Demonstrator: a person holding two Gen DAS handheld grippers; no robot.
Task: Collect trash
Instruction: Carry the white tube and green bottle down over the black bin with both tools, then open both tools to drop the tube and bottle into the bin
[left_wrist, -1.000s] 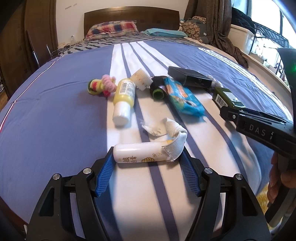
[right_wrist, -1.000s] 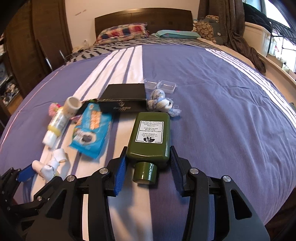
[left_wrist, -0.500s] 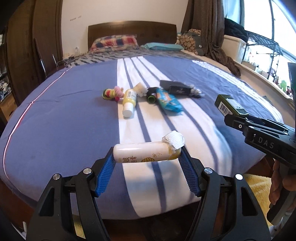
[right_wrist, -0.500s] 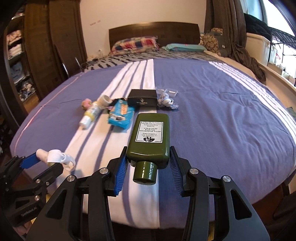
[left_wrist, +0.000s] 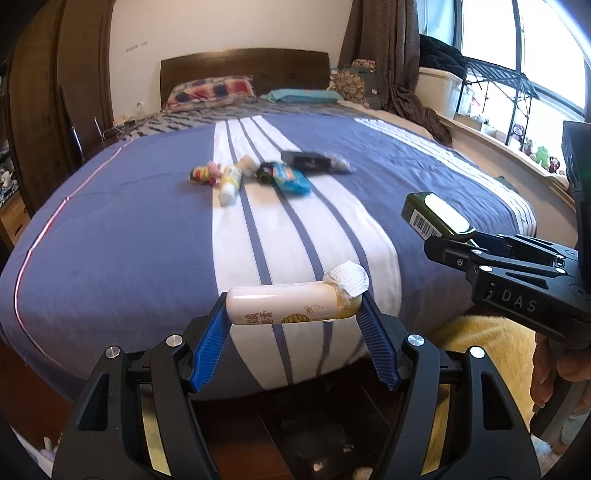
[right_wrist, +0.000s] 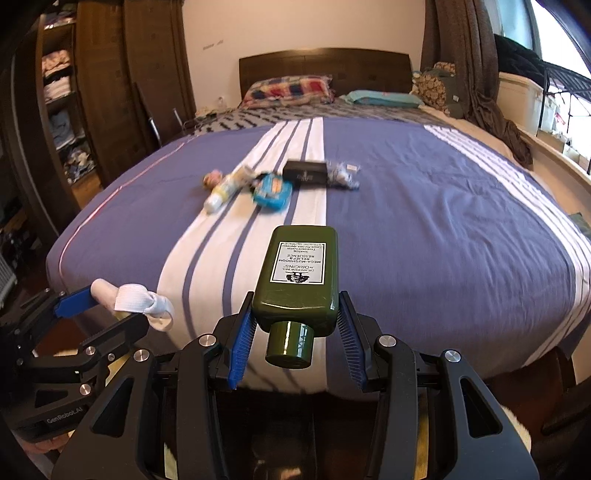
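Note:
My left gripper (left_wrist: 293, 314) is shut on a white tube (left_wrist: 280, 304) held crosswise, with a white rag (left_wrist: 347, 277) caught at its right end. It is held in the air past the foot of the bed (left_wrist: 110, 229). My right gripper (right_wrist: 295, 325) is shut on a dark green bottle (right_wrist: 299, 273), cap toward the camera. The bottle also shows in the left wrist view (left_wrist: 436, 216), and the tube in the right wrist view (right_wrist: 105, 291). Several items lie mid-bed: a yellow bottle (left_wrist: 229, 181), a blue packet (left_wrist: 290, 179), a black box (left_wrist: 304, 160).
A small colourful toy (left_wrist: 201, 173) lies left of the yellow bottle. Pillows (left_wrist: 210, 90) and a headboard are at the far end. A wardrobe (right_wrist: 74, 110) stands left, a window ledge with clutter (left_wrist: 517, 140) right. Dark floor lies below the grippers.
Both grippers have pulled back from the bed and lifted, carrying the tube with rag and the green bottle. The items on the bed look farther away.

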